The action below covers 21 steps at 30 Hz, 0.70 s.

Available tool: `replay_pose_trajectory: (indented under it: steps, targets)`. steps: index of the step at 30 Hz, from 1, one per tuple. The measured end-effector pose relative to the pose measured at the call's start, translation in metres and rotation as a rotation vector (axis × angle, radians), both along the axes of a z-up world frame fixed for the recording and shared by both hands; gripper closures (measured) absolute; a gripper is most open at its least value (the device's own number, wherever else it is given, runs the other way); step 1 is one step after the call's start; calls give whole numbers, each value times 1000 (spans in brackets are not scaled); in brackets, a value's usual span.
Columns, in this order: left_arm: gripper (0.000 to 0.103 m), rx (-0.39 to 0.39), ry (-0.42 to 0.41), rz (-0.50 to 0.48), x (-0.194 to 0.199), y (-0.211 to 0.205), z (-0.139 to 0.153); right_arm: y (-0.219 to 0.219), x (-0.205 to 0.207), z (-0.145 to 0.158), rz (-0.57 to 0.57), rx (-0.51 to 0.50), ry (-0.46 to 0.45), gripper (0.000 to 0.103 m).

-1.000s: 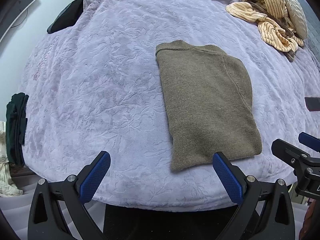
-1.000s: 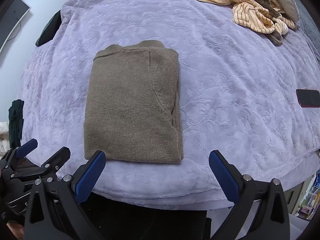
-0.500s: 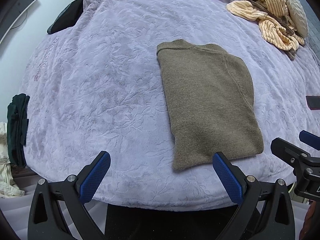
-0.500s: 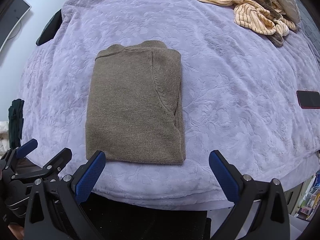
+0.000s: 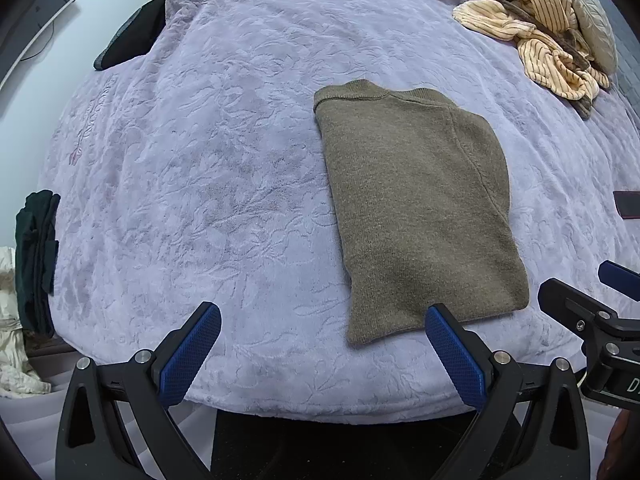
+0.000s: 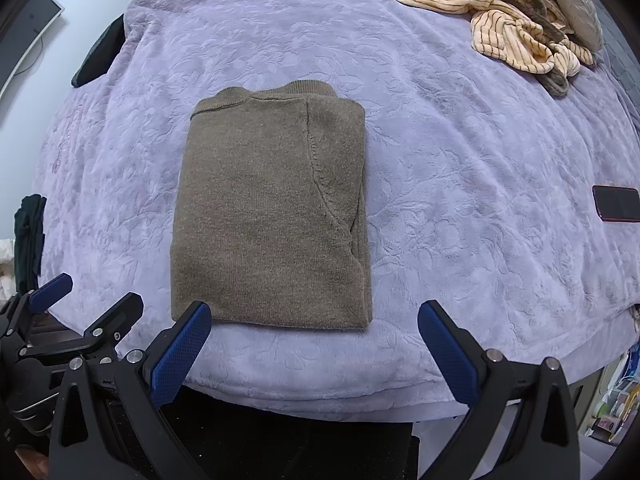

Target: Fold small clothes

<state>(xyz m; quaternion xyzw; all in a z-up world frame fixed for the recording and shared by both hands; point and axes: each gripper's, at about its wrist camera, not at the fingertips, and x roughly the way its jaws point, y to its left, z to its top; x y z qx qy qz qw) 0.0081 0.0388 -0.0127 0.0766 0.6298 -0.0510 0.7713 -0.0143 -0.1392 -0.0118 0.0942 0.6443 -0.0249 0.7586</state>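
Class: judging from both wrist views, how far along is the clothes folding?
Done: the brown sweater lies on the bedspread, sleeves tucked into a narrow rectangle. In hand: nothing; the left gripper and right gripper hang open near its hem. Left: probably a crosswise fold, then the striped garment, unfolded.

Lavender embossed bedspread (image 6: 460, 184), pale wall (image 5: 24, 120) at left, curved dark monitor (image 5: 44, 12)

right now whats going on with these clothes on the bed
A person holds two handheld grippers, both open and empty, at the near edge of a lavender embossed bedspread. The left gripper and right gripper hover just short of an olive-brown knit sweater, which lies flat, folded into a neat rectangle. A crumpled cream striped garment waits unfolded at the far right corner.
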Motion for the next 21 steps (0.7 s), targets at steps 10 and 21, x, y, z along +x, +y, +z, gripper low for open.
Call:
replay_pose_trajectory:
  steps: [10, 21]
  targets:
    - [1, 4, 1, -2, 0, 0, 0, 1, 0, -2, -3, 3, 4, 0]
    - [1, 8, 5, -6, 1, 0, -2, 2, 0, -2, -4, 3, 6, 0]
